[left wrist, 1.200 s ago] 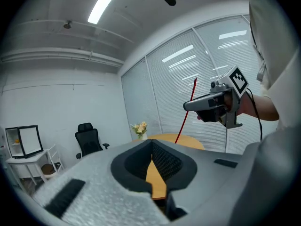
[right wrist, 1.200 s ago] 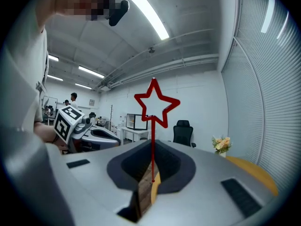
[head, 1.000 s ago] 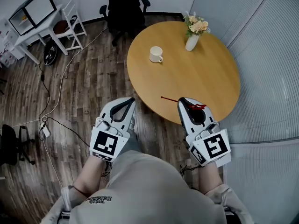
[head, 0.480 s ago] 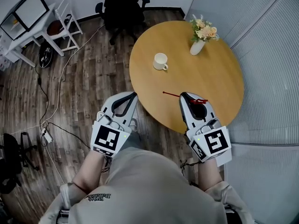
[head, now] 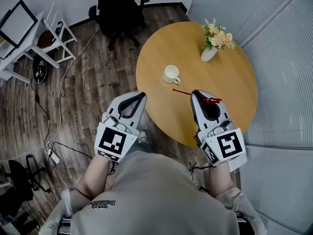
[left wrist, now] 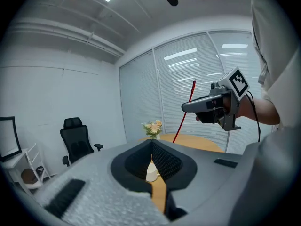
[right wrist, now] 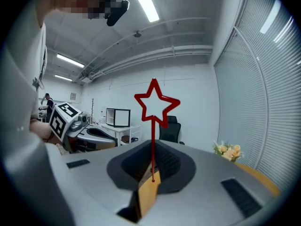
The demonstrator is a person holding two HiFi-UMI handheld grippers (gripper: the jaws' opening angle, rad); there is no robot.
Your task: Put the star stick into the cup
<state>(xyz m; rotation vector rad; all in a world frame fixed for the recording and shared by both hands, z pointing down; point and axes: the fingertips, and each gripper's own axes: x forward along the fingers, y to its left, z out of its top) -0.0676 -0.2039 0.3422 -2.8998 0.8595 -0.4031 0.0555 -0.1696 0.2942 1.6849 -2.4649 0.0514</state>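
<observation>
Bright, even ceiling strip light — sharp pictures, gripper views heavily fisheye-bent at edges.

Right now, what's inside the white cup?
Nothing shows inside the cup; seen from above, its inside looks plain white and nothing covers it. The star stick is not in it: the right gripper holds it.

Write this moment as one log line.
right gripper: shut on star stick | left gripper: shut, empty | cup: on table

A: Left tool (head: 141,95)?
B: Held out before the body, jaws meeting at their tips, nothing between them.
A: And the right tool (head: 195,92)?
B: Level alongside, well apart, jaws pinched on the star stick (head: 182,91); both forearms (head: 93,180) extended.
</observation>
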